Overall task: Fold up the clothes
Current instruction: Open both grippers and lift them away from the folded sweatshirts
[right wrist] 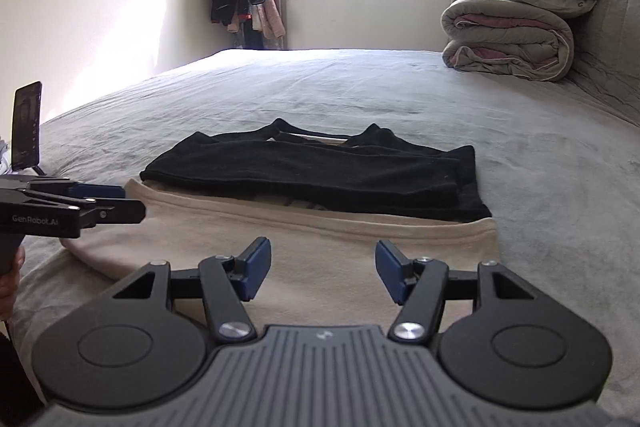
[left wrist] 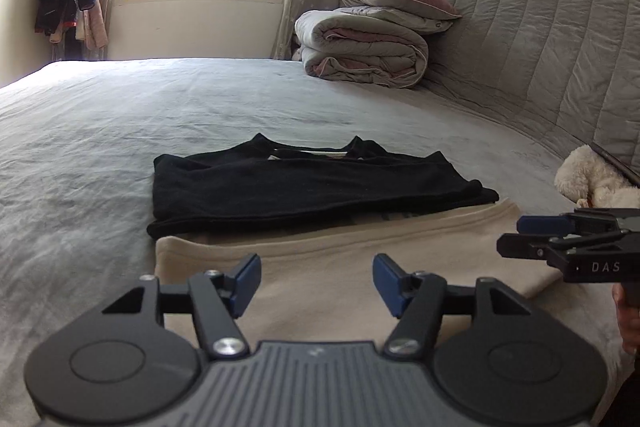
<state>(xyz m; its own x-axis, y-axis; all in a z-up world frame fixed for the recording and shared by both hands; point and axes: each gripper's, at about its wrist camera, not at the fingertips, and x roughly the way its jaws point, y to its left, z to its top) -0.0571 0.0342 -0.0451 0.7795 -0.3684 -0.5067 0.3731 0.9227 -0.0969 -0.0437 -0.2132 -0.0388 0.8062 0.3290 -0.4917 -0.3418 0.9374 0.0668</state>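
both claws, left claw (left wrist: 316, 281) and right claw (right wrist: 323, 275), hang released over the beige garment (left wrist: 328, 267), its long edge running crosswise just ahead.

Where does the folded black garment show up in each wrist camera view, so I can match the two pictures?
Left wrist view: the folded black garment lies centre frame on the bed, just beyond the beige garment.
Right wrist view: the folded black garment lies centre frame, again just beyond the beige garment.
Shared landmark: the rolled quilt at the headboard, upper right in both.
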